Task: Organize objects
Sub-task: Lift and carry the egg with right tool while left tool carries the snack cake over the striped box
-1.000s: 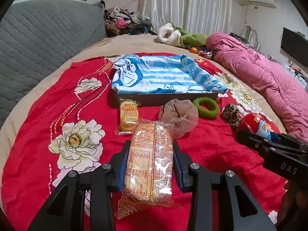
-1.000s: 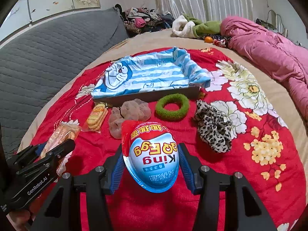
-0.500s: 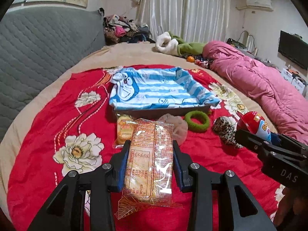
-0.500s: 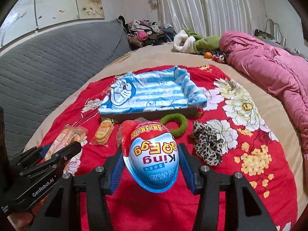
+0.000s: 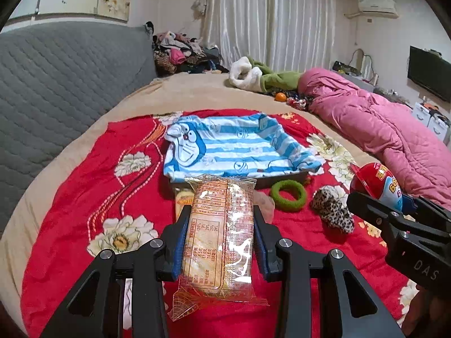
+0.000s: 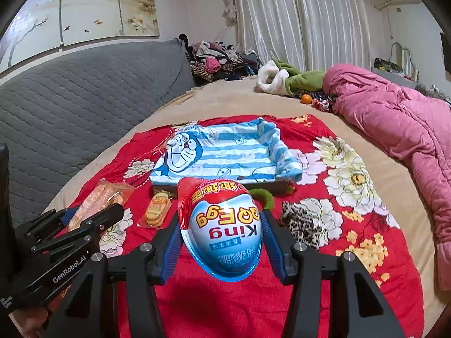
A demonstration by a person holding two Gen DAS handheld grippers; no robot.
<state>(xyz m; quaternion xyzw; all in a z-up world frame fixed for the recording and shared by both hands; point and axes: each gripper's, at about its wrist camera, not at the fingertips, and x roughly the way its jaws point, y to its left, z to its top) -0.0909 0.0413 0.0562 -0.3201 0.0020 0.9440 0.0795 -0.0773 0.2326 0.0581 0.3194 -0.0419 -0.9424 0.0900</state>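
My left gripper [image 5: 219, 219] is shut on a long clear packet of biscuits [image 5: 218, 239] and holds it above the red flowered blanket [image 5: 84, 186]. My right gripper [image 6: 221, 225] is shut on a red and blue egg-shaped toy pack [image 6: 222, 228], also held in the air. The toy pack also shows in the left wrist view [image 5: 377, 181], and the biscuit packet shows in the right wrist view [image 6: 101, 200]. Ahead lies a tray lined with blue striped cartoon cloth [image 5: 236, 146]. In front of it lie a small snack packet [image 6: 157, 209], a green ring scrunchie [image 5: 288, 195] and a leopard scrunchie [image 5: 334, 212].
A beige scrunchie [image 5: 266, 201] lies half hidden behind the biscuit packet. A pink quilt [image 5: 389, 129] lies along the right. A grey padded headboard [image 5: 56, 84] stands at the left. Clothes, a green and white garment [image 5: 262, 79] and an orange [image 5: 279, 97] lie at the back.
Both grippers have risen and drawn back with their loads. The tray and the loose things on the blanket look farther off and lie where they were.
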